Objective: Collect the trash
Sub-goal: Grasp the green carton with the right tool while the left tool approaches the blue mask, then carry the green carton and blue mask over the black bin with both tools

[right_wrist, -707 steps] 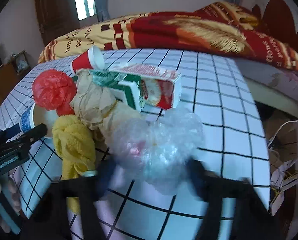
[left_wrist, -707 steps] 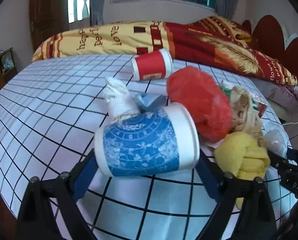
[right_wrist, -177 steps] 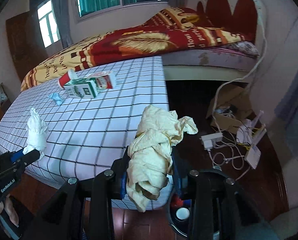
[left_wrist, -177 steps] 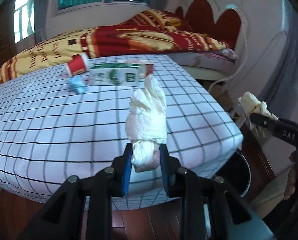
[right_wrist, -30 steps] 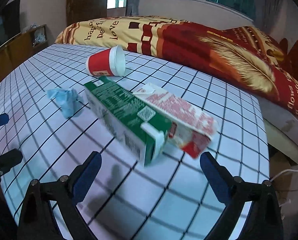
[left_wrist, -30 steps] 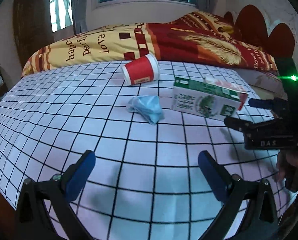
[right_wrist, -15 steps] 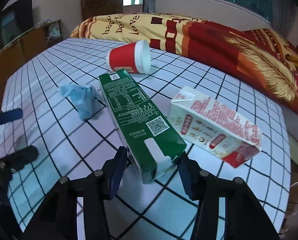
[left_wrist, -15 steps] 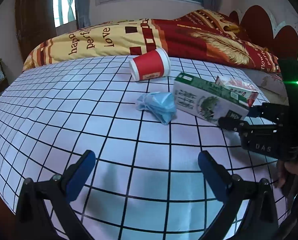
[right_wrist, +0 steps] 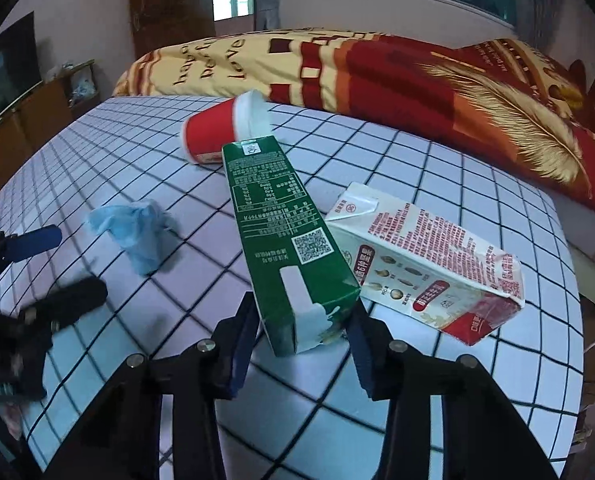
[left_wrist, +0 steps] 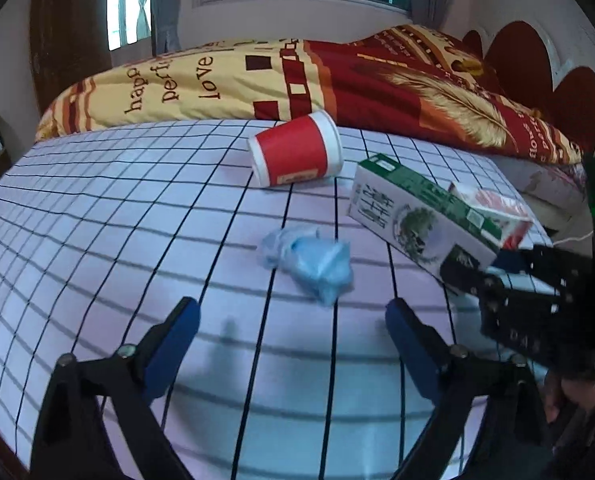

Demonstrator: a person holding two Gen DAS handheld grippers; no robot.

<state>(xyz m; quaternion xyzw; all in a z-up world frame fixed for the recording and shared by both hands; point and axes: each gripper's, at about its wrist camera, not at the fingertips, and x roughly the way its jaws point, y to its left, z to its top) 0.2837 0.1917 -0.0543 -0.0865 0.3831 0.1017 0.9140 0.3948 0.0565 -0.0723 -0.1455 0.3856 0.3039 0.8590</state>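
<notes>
A green carton [right_wrist: 281, 236] lies on the checked table [right_wrist: 437, 380]; my right gripper [right_wrist: 303, 336] is shut on its near end. In the left wrist view the green carton [left_wrist: 413, 216] lies at the right with the right gripper [left_wrist: 493, 268] on it. A red and white carton [right_wrist: 425, 256] lies beside it on the right. A crumpled blue wad [left_wrist: 313, 260] lies just ahead of my open, empty left gripper [left_wrist: 291, 324]. The wad also shows in the right wrist view [right_wrist: 137, 232]. A red paper cup [left_wrist: 297, 154] lies on its side further back.
A bed with a red and yellow blanket [left_wrist: 337, 76] stands behind the table. The table's right edge [right_wrist: 577, 320] drops to the floor. A wooden cabinet [right_wrist: 29, 120] stands at the far left.
My right gripper has closed on the near end of the green carton. My left gripper has moved forward toward the blue wad and narrowed somewhat.
</notes>
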